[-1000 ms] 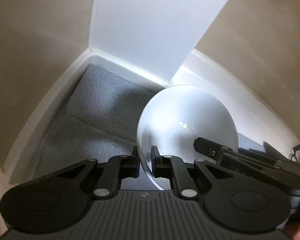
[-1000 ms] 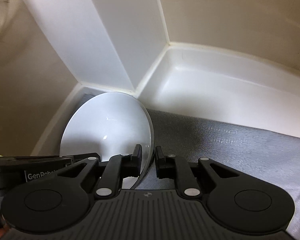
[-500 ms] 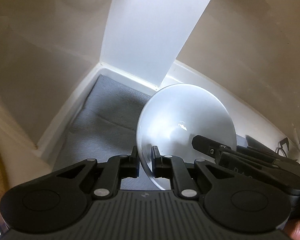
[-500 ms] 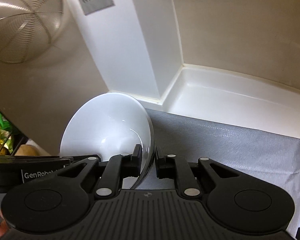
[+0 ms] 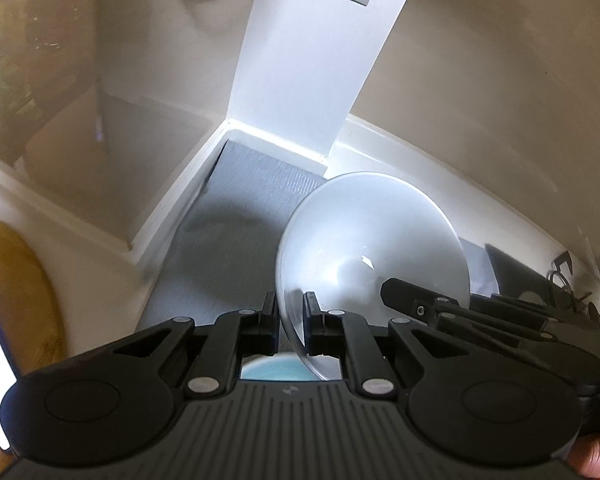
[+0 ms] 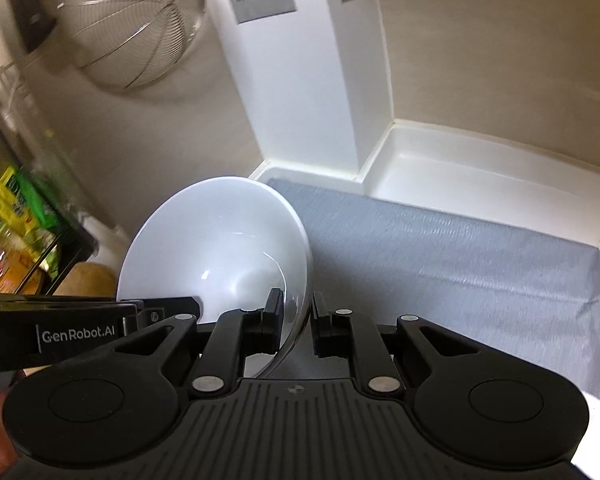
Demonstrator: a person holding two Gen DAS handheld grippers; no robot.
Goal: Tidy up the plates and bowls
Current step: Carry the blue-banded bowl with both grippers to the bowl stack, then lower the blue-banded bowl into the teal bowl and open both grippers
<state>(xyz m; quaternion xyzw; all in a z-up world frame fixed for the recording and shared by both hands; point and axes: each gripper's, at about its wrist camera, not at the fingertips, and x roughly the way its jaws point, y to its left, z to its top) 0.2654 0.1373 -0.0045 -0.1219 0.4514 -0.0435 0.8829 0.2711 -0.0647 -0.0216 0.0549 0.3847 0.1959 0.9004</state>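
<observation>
Below the left claw (image 5: 291, 320), the white bowl (image 5: 374, 240) loses its near rim behind the black housing, where a sliver of something pale blue (image 5: 274, 370) peeks out, too little to name. Far left of the right claw (image 6: 296, 322), packets on a rack (image 6: 16, 216) smear into coloured blur. Above it, the wire strainer (image 6: 128, 20) is cut by the top edge.

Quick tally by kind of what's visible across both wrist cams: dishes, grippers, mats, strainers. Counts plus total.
Bowls: 2, the white bowl gripped at its rim by both grippers, and a light blue bowl partly visible below it
Grippers: 2, left gripper and right gripper
Mats: 1, grey mat
Strainers: 1, wire mesh strainer on the wall
Total: 6
</observation>
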